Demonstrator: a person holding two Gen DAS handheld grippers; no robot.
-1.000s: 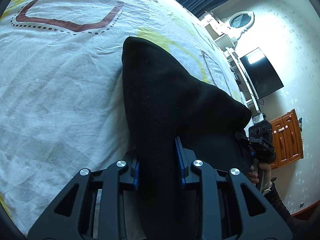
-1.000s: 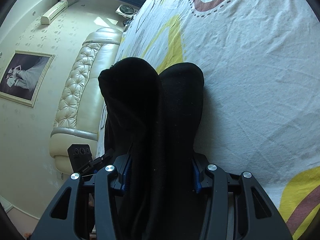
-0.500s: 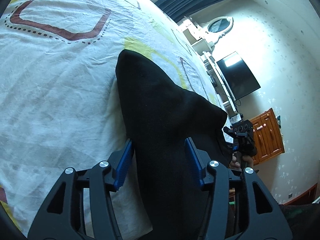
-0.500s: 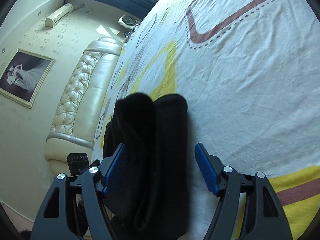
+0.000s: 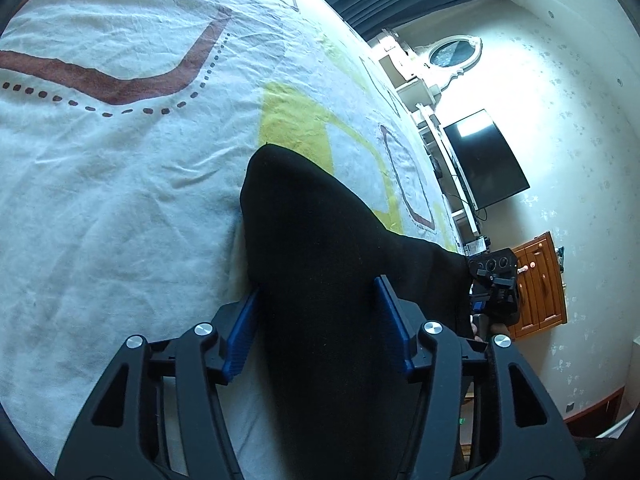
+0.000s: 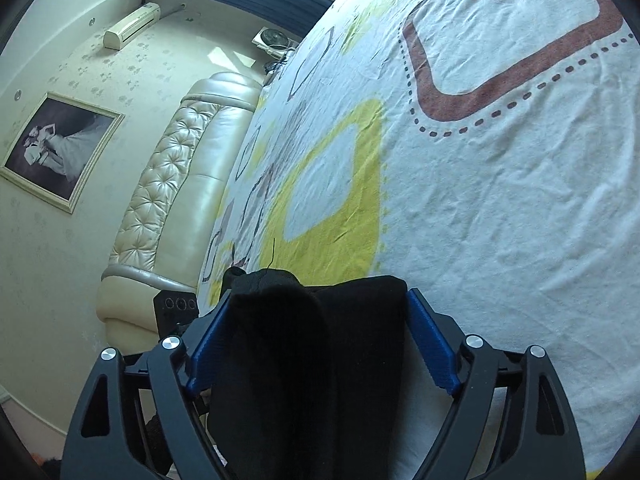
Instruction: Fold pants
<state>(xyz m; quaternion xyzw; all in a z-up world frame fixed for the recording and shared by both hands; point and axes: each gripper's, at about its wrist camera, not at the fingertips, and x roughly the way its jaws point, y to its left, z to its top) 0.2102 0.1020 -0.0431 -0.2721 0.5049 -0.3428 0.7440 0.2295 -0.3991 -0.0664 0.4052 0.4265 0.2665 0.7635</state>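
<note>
The black pants (image 5: 320,248) lie folded in a thick bundle on the bed sheet (image 5: 120,168). My left gripper (image 5: 316,304) is open, its blue pads wide on either side of the bundle's near end. In the right wrist view the pants (image 6: 304,344) show as two stacked folds between the spread jaws of my right gripper (image 6: 316,312), which is also open. The right gripper also shows in the left wrist view (image 5: 494,284), at the far end of the pants.
The bed sheet (image 6: 500,184) is white with yellow and brown shapes. A padded headboard (image 6: 176,184) is at one end of the bed. A TV (image 5: 484,160) and a wooden cabinet (image 5: 540,284) stand by the wall.
Both grippers were shut on the pants a second ago. They have opened wide and drawn back, and the folded pants now rest on the bed.
</note>
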